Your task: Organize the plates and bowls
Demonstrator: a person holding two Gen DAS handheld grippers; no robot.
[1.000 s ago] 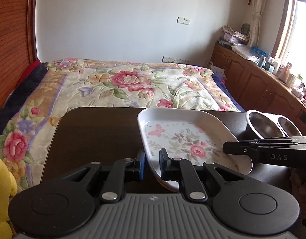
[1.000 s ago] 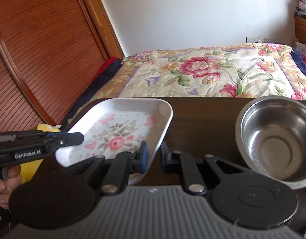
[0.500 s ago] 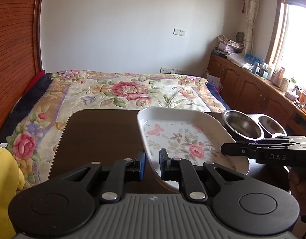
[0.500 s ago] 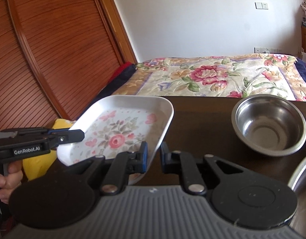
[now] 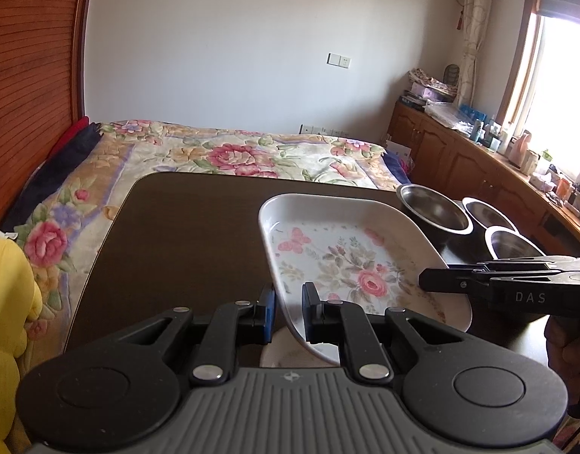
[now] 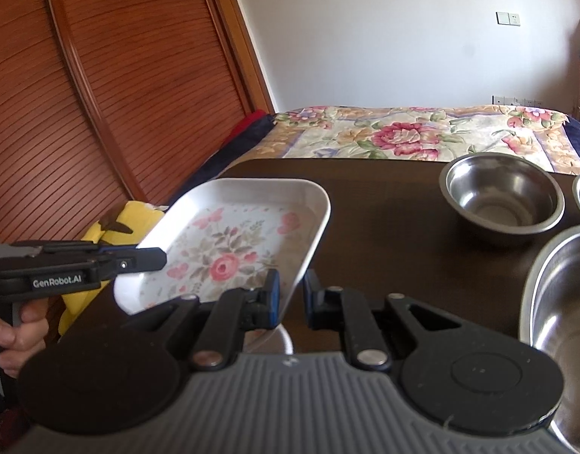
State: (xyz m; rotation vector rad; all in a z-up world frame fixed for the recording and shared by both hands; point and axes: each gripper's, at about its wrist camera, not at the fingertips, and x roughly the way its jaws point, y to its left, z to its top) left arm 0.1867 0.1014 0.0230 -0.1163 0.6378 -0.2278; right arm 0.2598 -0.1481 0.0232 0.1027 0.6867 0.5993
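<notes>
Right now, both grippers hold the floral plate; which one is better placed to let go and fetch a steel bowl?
Probably the right gripper. The steel bowls stand on its side of the floral plate; the left gripper has only bare table on its side.

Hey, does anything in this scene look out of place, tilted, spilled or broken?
Nothing is spilled or broken. The floral plate is off the table, gripped at opposite rims by the left gripper and right gripper. The three steel bowls sit upright and empty.
</notes>
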